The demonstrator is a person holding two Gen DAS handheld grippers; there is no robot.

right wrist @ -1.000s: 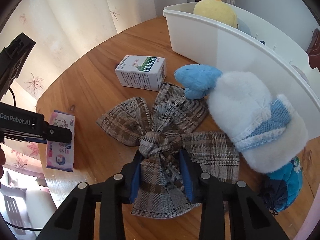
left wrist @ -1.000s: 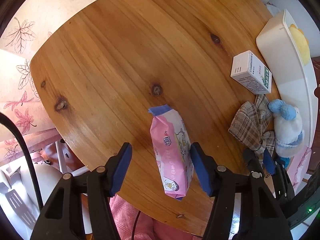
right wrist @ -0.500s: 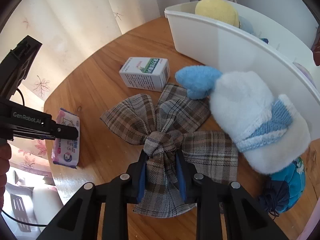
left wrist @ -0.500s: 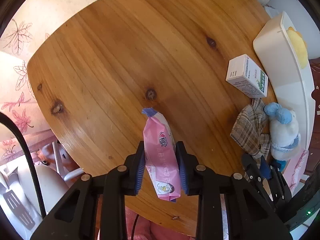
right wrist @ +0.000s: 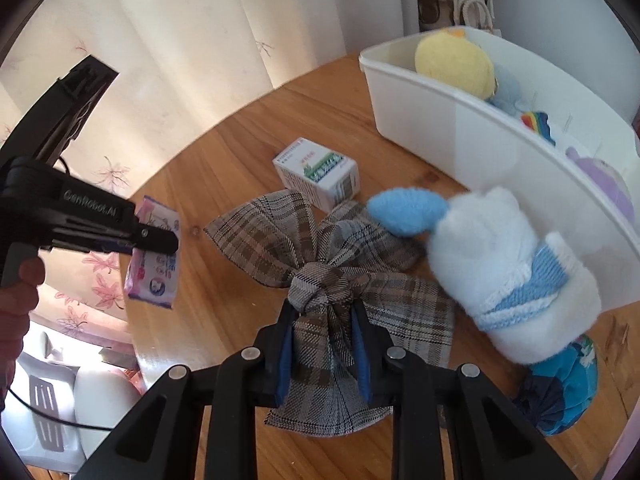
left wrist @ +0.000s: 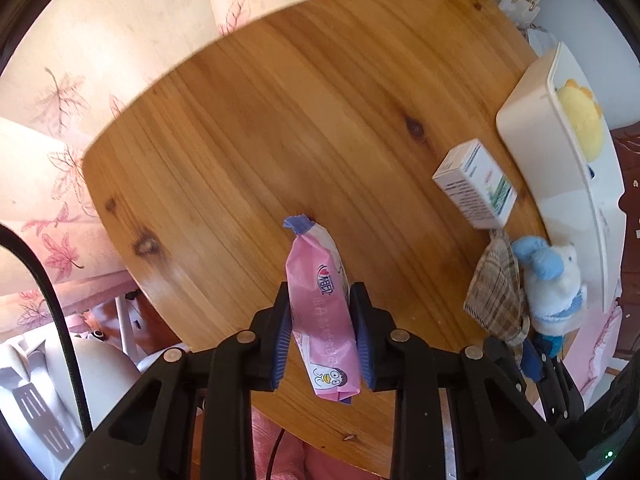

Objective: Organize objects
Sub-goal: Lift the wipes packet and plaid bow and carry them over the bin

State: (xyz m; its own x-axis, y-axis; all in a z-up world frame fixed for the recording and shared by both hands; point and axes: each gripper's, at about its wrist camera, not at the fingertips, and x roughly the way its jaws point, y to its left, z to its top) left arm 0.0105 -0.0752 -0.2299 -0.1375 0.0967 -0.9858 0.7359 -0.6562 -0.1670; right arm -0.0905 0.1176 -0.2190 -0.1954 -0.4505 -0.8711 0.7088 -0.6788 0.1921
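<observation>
White bin at two o'clock holds a yellow plush; left jaws pinch the pink wipes pack, right jaws the plaid bow.

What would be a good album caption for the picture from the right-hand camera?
Right tongs clamp the knot of a plaid bow on a wooden table, beside a white-and-blue plush toy.

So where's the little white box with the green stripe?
The small white carton lies on the wooden table, in the right wrist view just beyond the plaid bow, left of the white bin.
</observation>
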